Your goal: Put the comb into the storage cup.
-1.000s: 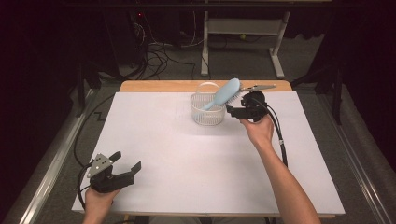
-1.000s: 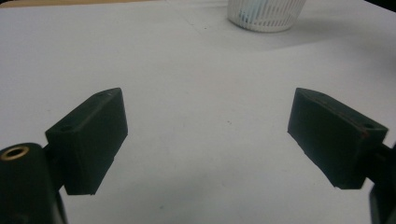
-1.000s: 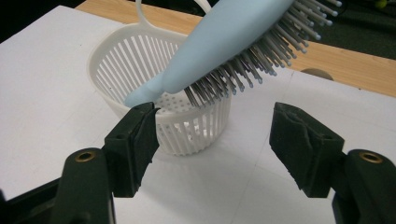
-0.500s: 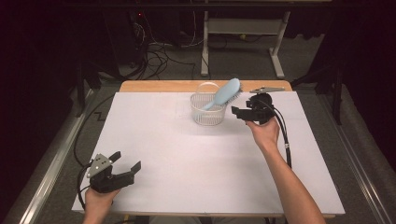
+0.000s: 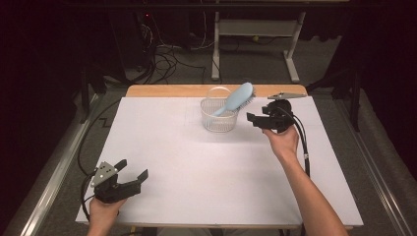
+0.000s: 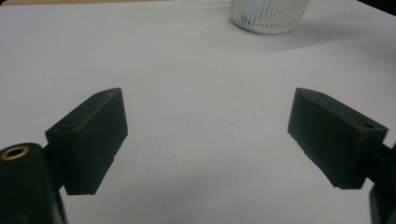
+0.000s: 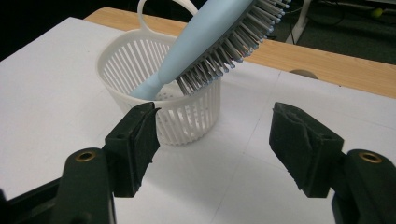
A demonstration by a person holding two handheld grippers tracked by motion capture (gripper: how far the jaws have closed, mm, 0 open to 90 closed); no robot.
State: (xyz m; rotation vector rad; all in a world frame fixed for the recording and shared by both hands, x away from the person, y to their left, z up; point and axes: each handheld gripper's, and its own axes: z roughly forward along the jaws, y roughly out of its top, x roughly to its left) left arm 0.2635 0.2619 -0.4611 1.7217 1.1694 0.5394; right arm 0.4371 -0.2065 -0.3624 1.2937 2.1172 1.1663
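Note:
A light blue hairbrush (image 5: 236, 98) (image 7: 219, 42) leans in a small white slatted basket (image 5: 219, 115) (image 7: 154, 70) at the far middle of the white table, handle down inside, bristled head sticking out over the rim to the right. My right gripper (image 5: 252, 119) (image 7: 212, 144) hovers just right of the basket, jaws open toward it with nothing between them. Near the front left corner my left gripper (image 5: 133, 172) (image 6: 208, 140) rests open and empty over bare table; the basket (image 6: 268, 16) shows far off at the top of the left gripper view.
The white table top (image 5: 196, 167) has a wooden strip (image 5: 167, 91) along its far edge. A black cable (image 5: 302, 142) trails from the right gripper down the right side. Beyond the table are floor cables and a desk frame (image 5: 255, 39).
The right gripper has drawn back a little to the right, away from the basket and hairbrush. The left gripper has stayed put.

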